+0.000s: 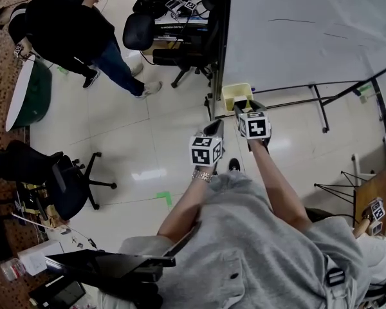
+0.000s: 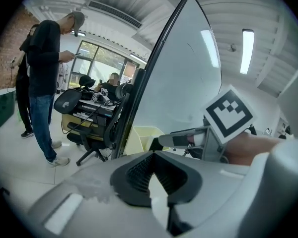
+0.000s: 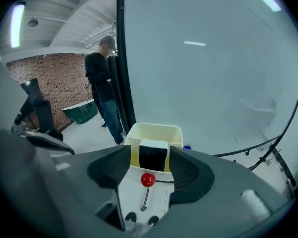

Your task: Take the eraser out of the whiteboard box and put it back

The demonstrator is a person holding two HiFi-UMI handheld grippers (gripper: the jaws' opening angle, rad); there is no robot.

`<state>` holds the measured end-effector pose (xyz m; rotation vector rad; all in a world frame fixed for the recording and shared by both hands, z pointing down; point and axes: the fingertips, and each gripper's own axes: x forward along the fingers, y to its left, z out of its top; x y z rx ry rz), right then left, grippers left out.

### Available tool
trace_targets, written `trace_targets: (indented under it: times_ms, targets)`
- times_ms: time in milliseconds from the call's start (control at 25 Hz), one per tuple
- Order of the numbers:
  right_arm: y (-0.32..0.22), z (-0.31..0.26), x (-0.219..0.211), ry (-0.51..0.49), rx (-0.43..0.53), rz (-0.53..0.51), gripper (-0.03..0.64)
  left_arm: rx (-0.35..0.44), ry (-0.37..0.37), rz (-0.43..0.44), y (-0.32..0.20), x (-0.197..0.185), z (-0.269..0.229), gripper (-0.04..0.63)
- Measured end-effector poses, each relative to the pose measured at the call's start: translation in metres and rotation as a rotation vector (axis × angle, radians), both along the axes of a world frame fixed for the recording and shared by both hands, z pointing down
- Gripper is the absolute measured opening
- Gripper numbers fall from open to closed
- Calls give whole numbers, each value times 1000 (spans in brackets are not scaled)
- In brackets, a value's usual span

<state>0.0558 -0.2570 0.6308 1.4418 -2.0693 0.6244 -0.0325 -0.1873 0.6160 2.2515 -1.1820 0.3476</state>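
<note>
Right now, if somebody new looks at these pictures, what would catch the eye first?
The big whiteboard fills the head view's upper right. At its lower left corner sits a yellow box, where the open right claw frames a black eraser. A person in black stands at upper left.

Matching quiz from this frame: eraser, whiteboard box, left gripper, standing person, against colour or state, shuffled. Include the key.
Things:
1. eraser
2. whiteboard box
3. left gripper
4. standing person

Colour or state:
A. pale yellow
B. jaws together, nothing between them
C. black shirt, blue jeans
D. black with a white upper face

Pairs: 1-D, 2-A, 3-B, 4-C
</note>
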Motion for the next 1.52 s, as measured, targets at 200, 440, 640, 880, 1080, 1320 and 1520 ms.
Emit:
trace_targets:
  times_ms: [200,440,640,880,1080,1320,1520]
  targets:
    - [23,-23,-10,-54,61,-27,247,14,-6,2,14,4,-2,5]
    - [72,-24,-14,-128,74,-104,43,47,-29,-25,43,22,-17,5]
    - [123,-21,9,-168,57,-130,3,26,-56,-41,89,56,-8,5]
    - [190,6,29,-197,-7,-158,3,17,-96,-21,136,90,-6,5]
    - [208,1,27,-224,-10,-169,3,19,-87,-35,139,87,-8,5]
    - [210,-13,25,-207,-1,-172,3,41,-61,-36,146,86,-18,5]
    - [219,-11,11,-137,-7,-191,3,50,-59,-43,150,72,-18,5]
